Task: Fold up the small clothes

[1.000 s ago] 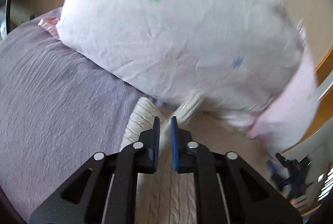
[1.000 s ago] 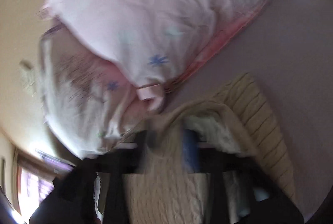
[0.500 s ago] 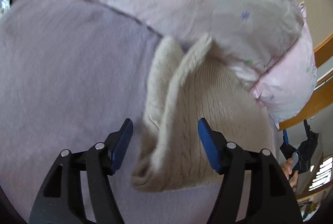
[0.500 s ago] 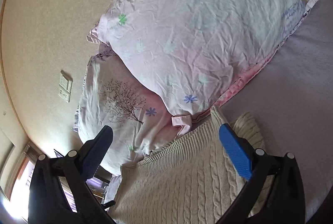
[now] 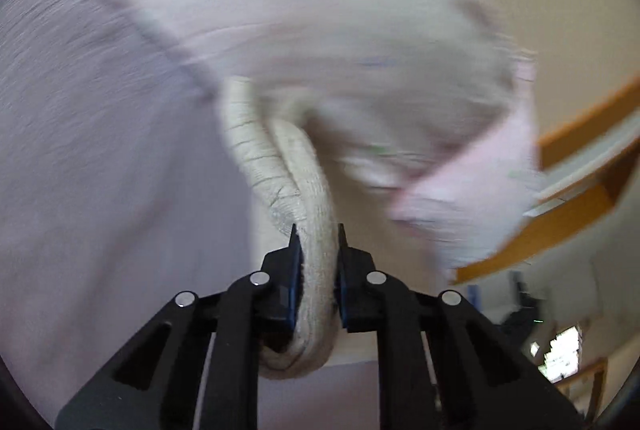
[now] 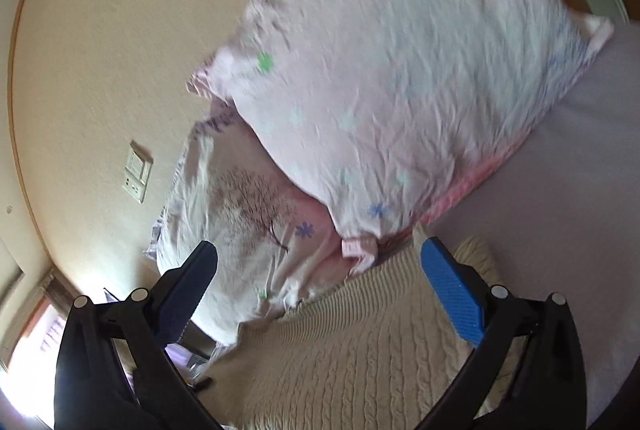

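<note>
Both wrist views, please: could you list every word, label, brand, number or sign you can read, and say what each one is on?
None: no readable text appears in either view.
Pillows: only printed flowers and a tree, no letters.
Wall switch plate: no legible marking.
Cream knit garment: no visible tag; the left gripper is shut on its edge.
Right gripper: plain blue pads, no text.

The left gripper (image 5: 318, 250) has its jaws filled by a fold of the sweater (image 5: 296, 198), which runs straight ahead to the pillow (image 5: 320, 30) blocking the front and right. Bare bedspread (image 5: 100, 150) lies open to its left. The right gripper (image 6: 316, 270) stands wide open above the sweater (image 6: 360, 350); two stacked pillows (image 6: 400, 90) close off the way ahead, with bedspread (image 6: 580, 210) free to the right.
</note>
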`<control>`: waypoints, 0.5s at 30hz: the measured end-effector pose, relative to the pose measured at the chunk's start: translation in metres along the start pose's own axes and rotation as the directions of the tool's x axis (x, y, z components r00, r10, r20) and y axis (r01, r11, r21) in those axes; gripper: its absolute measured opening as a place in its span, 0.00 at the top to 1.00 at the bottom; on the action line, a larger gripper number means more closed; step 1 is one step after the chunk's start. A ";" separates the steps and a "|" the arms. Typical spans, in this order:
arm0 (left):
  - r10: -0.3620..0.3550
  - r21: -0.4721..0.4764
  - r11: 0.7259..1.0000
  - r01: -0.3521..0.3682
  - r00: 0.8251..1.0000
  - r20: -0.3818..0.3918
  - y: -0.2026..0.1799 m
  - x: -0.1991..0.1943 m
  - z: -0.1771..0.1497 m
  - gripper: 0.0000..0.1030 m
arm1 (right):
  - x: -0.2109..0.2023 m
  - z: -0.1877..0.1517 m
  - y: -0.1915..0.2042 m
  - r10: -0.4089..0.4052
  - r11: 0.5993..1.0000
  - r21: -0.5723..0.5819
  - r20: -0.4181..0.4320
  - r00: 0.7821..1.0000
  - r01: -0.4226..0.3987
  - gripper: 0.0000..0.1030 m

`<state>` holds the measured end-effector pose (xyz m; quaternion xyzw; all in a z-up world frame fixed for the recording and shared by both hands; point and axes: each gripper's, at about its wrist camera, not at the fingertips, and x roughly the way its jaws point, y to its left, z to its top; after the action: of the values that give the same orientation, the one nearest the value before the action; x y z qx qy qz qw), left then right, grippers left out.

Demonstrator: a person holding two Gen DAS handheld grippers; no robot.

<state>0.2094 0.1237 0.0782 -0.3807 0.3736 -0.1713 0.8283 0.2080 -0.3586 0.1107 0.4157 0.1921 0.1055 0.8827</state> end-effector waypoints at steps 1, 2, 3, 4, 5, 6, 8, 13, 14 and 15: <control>-0.031 0.027 0.999 0.031 1.000 0.002 -0.018 0.003 -0.001 0.87 | -0.008 0.003 0.004 0.004 1.000 -0.020 0.027 1.000 -0.003 0.01; -0.085 0.068 0.994 0.085 0.996 -0.007 -0.048 0.014 -0.006 0.87 | -0.012 0.004 0.007 0.003 0.999 -0.032 0.044 0.999 -0.001 0.01; -0.128 0.098 0.987 0.130 0.991 -0.030 -0.073 0.028 -0.011 0.87 | -0.019 0.007 0.011 -0.006 0.998 -0.056 0.067 0.998 0.010 0.01; -0.163 0.134 0.976 0.171 0.985 -0.063 -0.099 0.048 -0.019 0.87 | -0.024 0.009 0.013 -0.014 0.996 -0.082 0.086 0.996 0.021 0.01; -0.182 0.164 0.967 0.195 0.979 -0.092 -0.118 0.064 -0.027 0.87 | -0.026 0.010 0.015 -0.029 0.994 -0.098 0.098 0.995 0.039 0.01; -0.199 0.197 0.954 0.224 0.970 -0.139 -0.141 0.089 -0.040 0.86 | -0.029 0.011 0.016 -0.049 0.992 -0.114 0.110 0.993 0.061 0.01; -0.199 0.223 0.941 0.255 0.948 -0.248 -0.173 0.138 -0.067 0.85 | -0.032 0.015 0.012 -0.097 0.985 -0.129 0.111 0.989 0.111 0.01; -0.152 0.244 0.926 0.288 0.876 -0.458 -0.199 0.212 -0.117 0.82 | -0.028 0.028 -0.019 -0.182 0.982 -0.035 0.024 0.983 0.183 0.01; -0.208 0.225 0.912 0.344 0.857 -0.472 -0.198 0.206 -0.118 0.82 | -0.024 0.030 -0.025 -0.201 0.979 -0.017 -0.003 0.980 0.201 0.01; -0.242 0.241 0.893 0.379 0.858 -0.453 -0.197 0.191 -0.115 0.79 | -0.019 0.030 -0.029 -0.216 0.976 -0.005 -0.043 0.975 0.216 0.01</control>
<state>0.2498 -0.1714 0.0851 -0.2518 0.4388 -0.4392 0.7424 0.2044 -0.4048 0.1104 0.3897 0.2553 0.0181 0.8847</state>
